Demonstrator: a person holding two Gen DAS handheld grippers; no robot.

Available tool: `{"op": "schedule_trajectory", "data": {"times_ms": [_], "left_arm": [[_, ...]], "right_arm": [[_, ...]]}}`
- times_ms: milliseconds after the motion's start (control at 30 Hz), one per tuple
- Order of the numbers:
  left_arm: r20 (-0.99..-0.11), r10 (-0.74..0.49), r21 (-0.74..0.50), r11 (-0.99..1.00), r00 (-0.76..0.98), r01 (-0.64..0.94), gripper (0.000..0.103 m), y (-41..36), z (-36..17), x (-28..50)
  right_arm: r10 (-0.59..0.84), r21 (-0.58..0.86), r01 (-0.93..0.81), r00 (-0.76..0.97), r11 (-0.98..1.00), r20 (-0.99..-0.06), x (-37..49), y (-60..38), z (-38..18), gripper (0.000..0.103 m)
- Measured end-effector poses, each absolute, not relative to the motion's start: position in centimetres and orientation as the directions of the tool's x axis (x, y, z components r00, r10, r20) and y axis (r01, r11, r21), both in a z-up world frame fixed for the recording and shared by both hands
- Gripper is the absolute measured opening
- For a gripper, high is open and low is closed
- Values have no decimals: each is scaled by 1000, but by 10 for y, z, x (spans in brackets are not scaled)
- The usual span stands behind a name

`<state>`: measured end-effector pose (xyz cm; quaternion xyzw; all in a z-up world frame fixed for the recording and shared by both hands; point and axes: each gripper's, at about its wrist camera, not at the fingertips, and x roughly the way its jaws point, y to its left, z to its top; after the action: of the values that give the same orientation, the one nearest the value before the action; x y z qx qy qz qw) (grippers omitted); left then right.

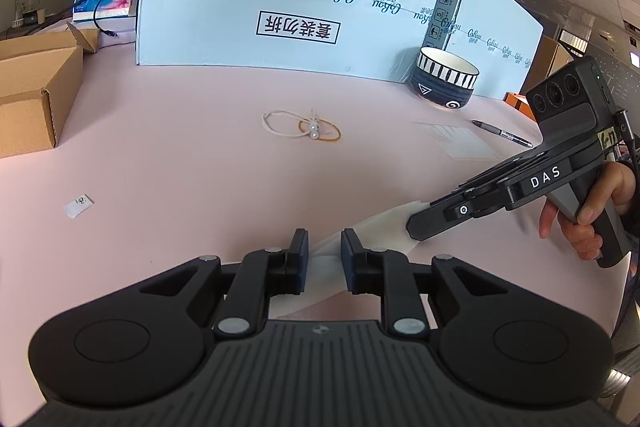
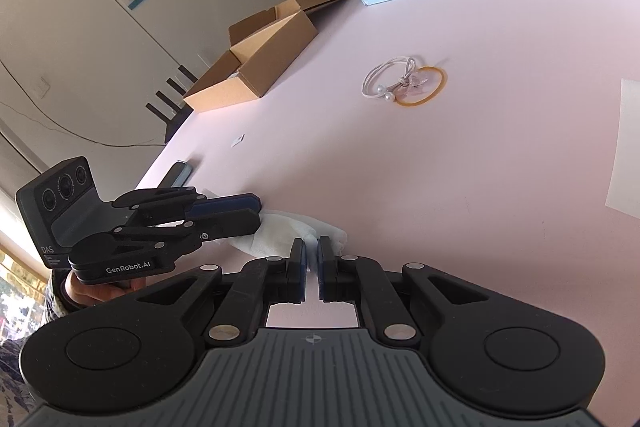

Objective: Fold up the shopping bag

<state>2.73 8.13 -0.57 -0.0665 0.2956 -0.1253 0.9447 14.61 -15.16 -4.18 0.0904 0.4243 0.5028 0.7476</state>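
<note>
The shopping bag (image 1: 376, 227) is a thin white plastic bag, bunched into a narrow strip that lies on the pink table (image 1: 200, 167). My left gripper (image 1: 324, 239) is shut on its near end, and white film fills the gap between the blue pads. My right gripper (image 1: 414, 227), held by a hand (image 1: 592, 211), comes in from the right and pinches the far end. In the right wrist view the right gripper (image 2: 312, 243) is shut on a corner of the bag (image 2: 288, 227), and the left gripper (image 2: 258, 213) clamps the opposite end.
A large light-blue carton (image 1: 280, 7) stands along the back. A striped bowl (image 1: 446, 77), a pen (image 1: 502, 134) and a clear sheet (image 1: 456, 139) lie at the right. Mid-table sit a hair tie with pearls (image 1: 292, 125) and a rubber band (image 1: 320, 131). Cardboard boxes (image 1: 36, 87) and a paper scrap (image 1: 78, 205) are at the left.
</note>
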Motion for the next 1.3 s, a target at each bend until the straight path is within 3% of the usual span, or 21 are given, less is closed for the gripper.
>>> {"op": "schedule_trajectory", "data": {"times_ms": [167, 467, 933, 1300], "left_arm": [[-536, -298, -241, 951, 790, 195, 18, 88, -7, 27], [-535, -294, -237, 952, 792, 193, 18, 86, -7, 26], [-533, -295, -238, 952, 793, 194, 17, 83, -7, 24], [-533, -292, -233, 953, 794, 195, 17, 83, -7, 24]], "right_arm": [[812, 481, -718, 202, 504, -548, 132, -148, -37, 4], [739, 205, -809, 359, 551, -570, 96, -134, -29, 4], [714, 111, -820, 413, 562, -566, 86, -127, -32, 4], [723, 127, -818, 409, 560, -557, 88, -127, -34, 5]]}}
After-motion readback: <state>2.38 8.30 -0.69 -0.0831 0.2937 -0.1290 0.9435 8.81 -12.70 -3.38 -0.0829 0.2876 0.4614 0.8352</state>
